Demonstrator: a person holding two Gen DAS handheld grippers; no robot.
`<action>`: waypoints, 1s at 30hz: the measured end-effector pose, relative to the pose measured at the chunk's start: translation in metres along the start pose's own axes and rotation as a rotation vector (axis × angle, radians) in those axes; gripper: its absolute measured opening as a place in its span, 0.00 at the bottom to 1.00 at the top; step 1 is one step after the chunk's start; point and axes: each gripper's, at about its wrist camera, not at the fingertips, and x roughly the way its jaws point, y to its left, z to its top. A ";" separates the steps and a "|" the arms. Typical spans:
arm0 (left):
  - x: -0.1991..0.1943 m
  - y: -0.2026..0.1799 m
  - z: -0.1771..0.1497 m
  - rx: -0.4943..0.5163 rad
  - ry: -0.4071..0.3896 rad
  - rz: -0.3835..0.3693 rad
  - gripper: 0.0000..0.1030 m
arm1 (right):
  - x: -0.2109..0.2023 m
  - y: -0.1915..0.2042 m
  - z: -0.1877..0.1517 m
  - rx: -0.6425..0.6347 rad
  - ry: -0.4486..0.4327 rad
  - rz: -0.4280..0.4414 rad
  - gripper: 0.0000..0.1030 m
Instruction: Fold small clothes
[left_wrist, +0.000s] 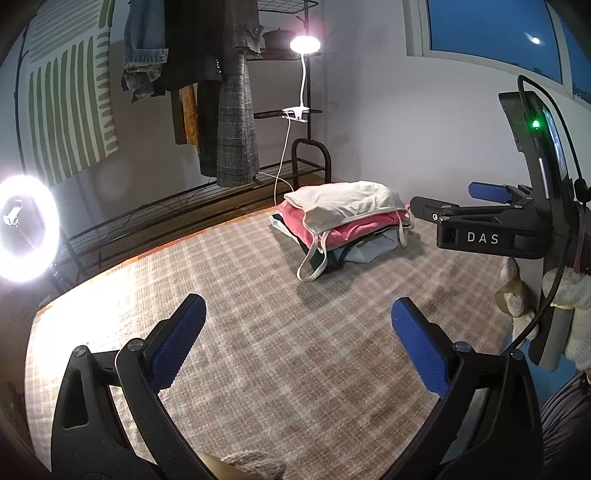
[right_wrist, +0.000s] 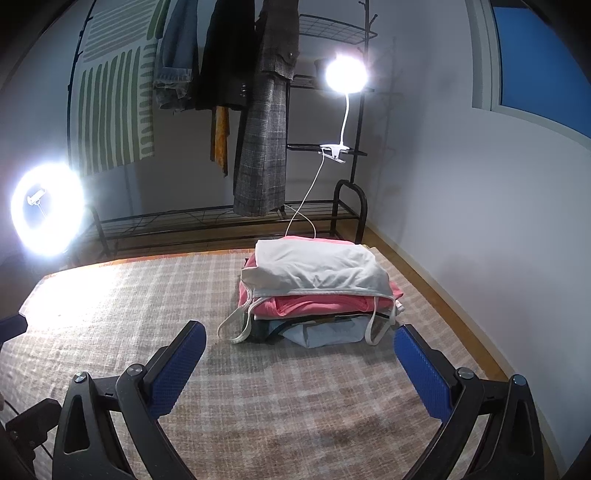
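A stack of folded clothes (left_wrist: 347, 225) (right_wrist: 317, 291) lies on the checked beige rug (left_wrist: 258, 314) (right_wrist: 288, 406). A white strappy top (right_wrist: 314, 269) is on top, a pink garment (right_wrist: 317, 304) lies under it, and dark and pale blue pieces are at the bottom. My left gripper (left_wrist: 298, 302) stands open over bare rug, well short of the stack, with nothing between its blue pads. My right gripper (right_wrist: 300, 328) is open just in front of the stack and not touching it. In the left wrist view its black frame marked DAS (left_wrist: 484, 238) sits to the right of the pile.
A black clothes rack (right_wrist: 229, 218) with hanging garments (right_wrist: 266, 147) stands behind the rug. A clip lamp (right_wrist: 345, 75) and a ring light (right_wrist: 46, 210) glare. The wall (right_wrist: 498, 221) runs close on the right. A plush toy (left_wrist: 576, 302) sits at the right.
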 end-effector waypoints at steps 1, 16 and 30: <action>0.000 0.001 0.000 -0.004 0.001 -0.001 0.99 | 0.000 0.000 0.000 0.000 0.001 0.001 1.00; -0.001 0.004 0.001 -0.006 -0.002 0.002 0.99 | 0.003 0.000 -0.003 -0.004 0.009 0.007 1.00; -0.001 0.004 0.001 -0.027 0.000 0.000 0.99 | 0.002 0.001 -0.005 0.002 0.015 0.011 1.00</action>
